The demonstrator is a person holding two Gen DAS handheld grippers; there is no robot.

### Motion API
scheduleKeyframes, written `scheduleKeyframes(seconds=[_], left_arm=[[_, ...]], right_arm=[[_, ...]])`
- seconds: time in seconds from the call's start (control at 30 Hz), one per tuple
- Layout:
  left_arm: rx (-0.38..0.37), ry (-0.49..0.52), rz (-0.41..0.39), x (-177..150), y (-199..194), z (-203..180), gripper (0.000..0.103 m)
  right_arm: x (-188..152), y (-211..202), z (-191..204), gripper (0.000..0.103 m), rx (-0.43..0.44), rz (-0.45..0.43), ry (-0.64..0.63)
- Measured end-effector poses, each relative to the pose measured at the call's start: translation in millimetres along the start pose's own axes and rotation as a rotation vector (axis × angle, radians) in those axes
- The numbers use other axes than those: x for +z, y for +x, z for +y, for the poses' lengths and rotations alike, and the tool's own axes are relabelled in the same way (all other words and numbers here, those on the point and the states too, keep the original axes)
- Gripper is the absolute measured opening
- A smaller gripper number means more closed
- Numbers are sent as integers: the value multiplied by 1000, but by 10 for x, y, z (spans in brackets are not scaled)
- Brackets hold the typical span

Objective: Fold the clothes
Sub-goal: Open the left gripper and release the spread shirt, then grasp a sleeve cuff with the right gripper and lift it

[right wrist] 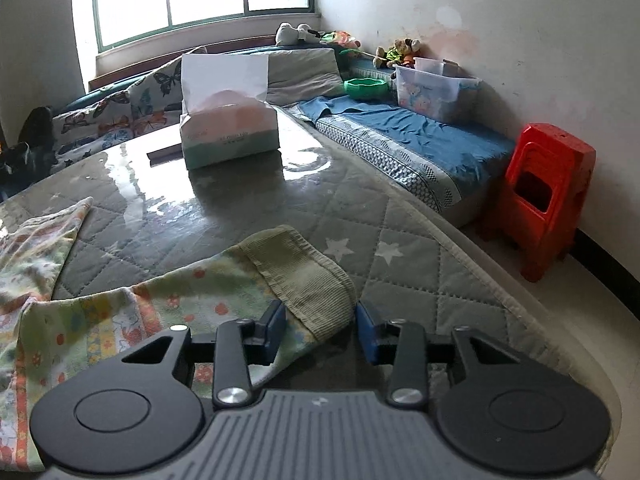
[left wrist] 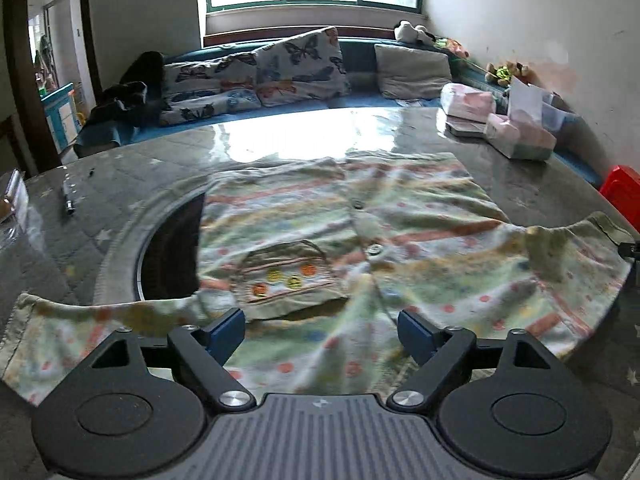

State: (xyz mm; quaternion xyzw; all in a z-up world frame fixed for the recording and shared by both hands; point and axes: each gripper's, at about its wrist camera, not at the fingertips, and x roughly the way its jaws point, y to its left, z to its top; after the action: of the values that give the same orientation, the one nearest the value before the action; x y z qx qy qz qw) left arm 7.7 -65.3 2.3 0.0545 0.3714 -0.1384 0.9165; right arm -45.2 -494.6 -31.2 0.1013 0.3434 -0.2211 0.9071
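From the left wrist view, the left gripper (left wrist: 320, 330) hovers low over a small pale-green child's cardigan printed with coloured dots and stripes (left wrist: 360, 248); its 2 blue-padded fingers (left wrist: 226, 332) stand wide apart with nothing between them. The cardigan lies spread face up on the grey quilted, glossy-covered table (left wrist: 132, 168), buttoned down the middle, with a ribbed chest pocket (left wrist: 292, 276) just ahead of the gripper. 1 sleeve reaches out to the left edge of the view, the other to the right. A dark round opening ringed in grey (left wrist: 168, 248) sits in the table, partly under the garment. A dark pen (left wrist: 68, 196) lies at the far left, and pink-and-green tissue packs (left wrist: 516, 136) sit at the far right.

From the right wrist view, the right gripper (right wrist: 320, 330) is low at the cardigan's sleeve end, and its jaws are parted. The ribbed olive-green cuff (right wrist: 308, 276) lies between the 2 blue pads, touching or nearly touching the left one; the right one is clear of the cloth. A white-and-green tissue box (right wrist: 228, 128) stands farther back on the table, and a red plastic stool (right wrist: 544, 196) stands on the floor at the right.
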Motion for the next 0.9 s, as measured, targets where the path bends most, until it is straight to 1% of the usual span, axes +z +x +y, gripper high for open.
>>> scheduleKeyframes(seconds=[0.07,0.1,0.2,0.27,0.33,0.37,0.4,0.43,0.53,0.73,0.9], left_arm=[[-11,7,0,14,2,-56,87],[-14,13,1,21,7,-82,88],[-27,36,4,38,31,-170,89],[-38,53,6,43,51,-238,90],[-48,71,8,48,71,-306,90],[-53,79,9,51,81,-340,90],[-59,88,10,53,91,-374,90],[-64,97,11,56,101,-408,90],[-74,118,14,52,132,-492,91],[-85,148,33,29,205,-611,92],[-95,164,42,16,239,-677,94]], right_arm=[[2,13,-8,41,-8,-6,1],[3,18,-16,46,-15,-8,6],[8,26,-27,47,-11,-10,8],[8,31,-22,43,-3,-12,3],[10,33,-30,31,13,-15,10],[13,29,-32,28,21,-15,14],[18,24,-31,21,29,-15,15],[23,18,-29,17,37,-15,16],[44,-16,-24,12,49,-24,23],[16,-6,-26,10,64,-20,35],[113,-211,2,9,128,-69,58]])
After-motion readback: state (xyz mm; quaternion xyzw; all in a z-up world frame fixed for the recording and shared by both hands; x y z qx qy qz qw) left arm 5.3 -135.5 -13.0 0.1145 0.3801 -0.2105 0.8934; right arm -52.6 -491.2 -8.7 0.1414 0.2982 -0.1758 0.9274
